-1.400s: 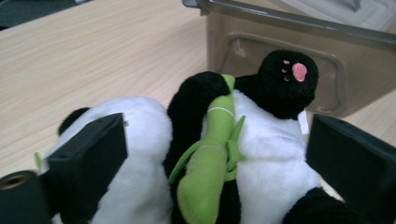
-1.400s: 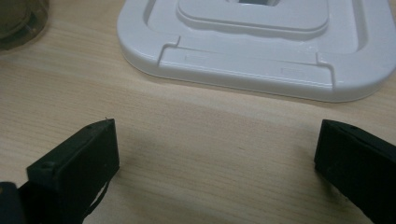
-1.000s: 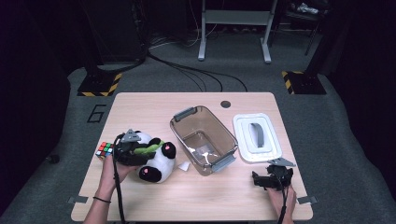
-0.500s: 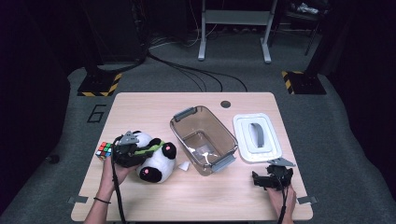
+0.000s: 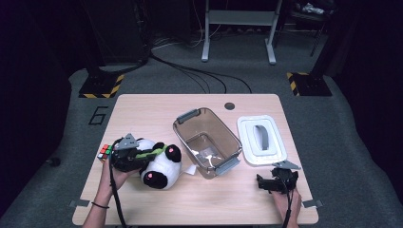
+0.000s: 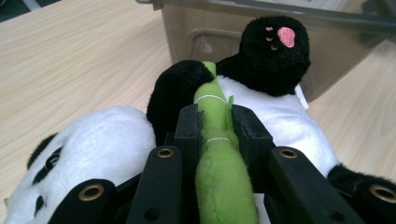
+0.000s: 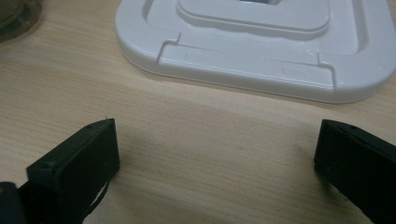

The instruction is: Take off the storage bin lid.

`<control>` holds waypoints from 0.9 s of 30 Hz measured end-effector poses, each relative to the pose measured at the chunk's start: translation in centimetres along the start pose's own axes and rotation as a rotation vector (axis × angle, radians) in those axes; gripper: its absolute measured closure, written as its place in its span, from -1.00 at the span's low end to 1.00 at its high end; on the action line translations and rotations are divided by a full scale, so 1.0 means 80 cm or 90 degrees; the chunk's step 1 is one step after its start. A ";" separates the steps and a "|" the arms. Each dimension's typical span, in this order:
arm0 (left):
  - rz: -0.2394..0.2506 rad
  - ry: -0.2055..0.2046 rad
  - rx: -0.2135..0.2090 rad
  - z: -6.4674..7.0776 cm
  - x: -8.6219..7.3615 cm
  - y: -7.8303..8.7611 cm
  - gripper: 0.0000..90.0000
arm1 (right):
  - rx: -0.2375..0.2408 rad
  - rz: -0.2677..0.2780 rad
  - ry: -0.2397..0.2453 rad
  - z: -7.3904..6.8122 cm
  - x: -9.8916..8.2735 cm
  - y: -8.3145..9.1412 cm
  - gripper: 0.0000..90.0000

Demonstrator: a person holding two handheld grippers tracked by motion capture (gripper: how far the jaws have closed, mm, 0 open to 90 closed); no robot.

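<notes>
**Panda gripped beside the bin**

The left gripper (image 6: pixel 214 122) has just closed its jaws onto the green bamboo stalk (image 6: pixel 217 154) of the plush panda (image 5: pixel 159 165), which lies on the table (image 5: pixel 142 109) just left of the clear bin (image 5: pixel 206 135). The bin holds a small crumpled clear scrap. Its white lid (image 5: pixel 261 139) lies to its right. The right gripper (image 7: pixel 215 154) rests with jaws wide apart near the lid, holding nothing.

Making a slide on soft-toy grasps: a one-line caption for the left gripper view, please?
Left gripper shut on the green plush stalk of a toy panda lying beside the clear bin.
</notes>
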State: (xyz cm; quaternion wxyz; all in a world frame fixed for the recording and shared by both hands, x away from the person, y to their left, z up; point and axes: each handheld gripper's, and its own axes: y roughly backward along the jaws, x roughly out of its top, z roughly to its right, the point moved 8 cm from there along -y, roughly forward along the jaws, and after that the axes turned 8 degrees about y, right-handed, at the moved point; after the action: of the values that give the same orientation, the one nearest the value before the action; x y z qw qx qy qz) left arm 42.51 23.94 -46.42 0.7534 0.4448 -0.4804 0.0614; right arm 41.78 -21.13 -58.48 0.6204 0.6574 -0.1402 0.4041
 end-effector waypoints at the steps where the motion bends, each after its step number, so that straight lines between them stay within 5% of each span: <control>1: 0.003 -0.002 0.000 0.001 0.001 0.001 0.65 | 0.000 0.000 0.000 0.000 0.000 0.000 -1.00; 27: 0.053 -0.035 -0.016 0.014 0.037 0.063 0.65 | -0.002 0.002 -0.004 0.000 0.000 0.000 -1.00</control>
State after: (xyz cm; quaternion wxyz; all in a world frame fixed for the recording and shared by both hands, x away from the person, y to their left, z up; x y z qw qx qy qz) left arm 40.69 25.14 -40.90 0.7420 0.4167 -0.5199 0.0741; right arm 41.79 -21.09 -58.48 0.6202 0.6575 -0.1440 0.4030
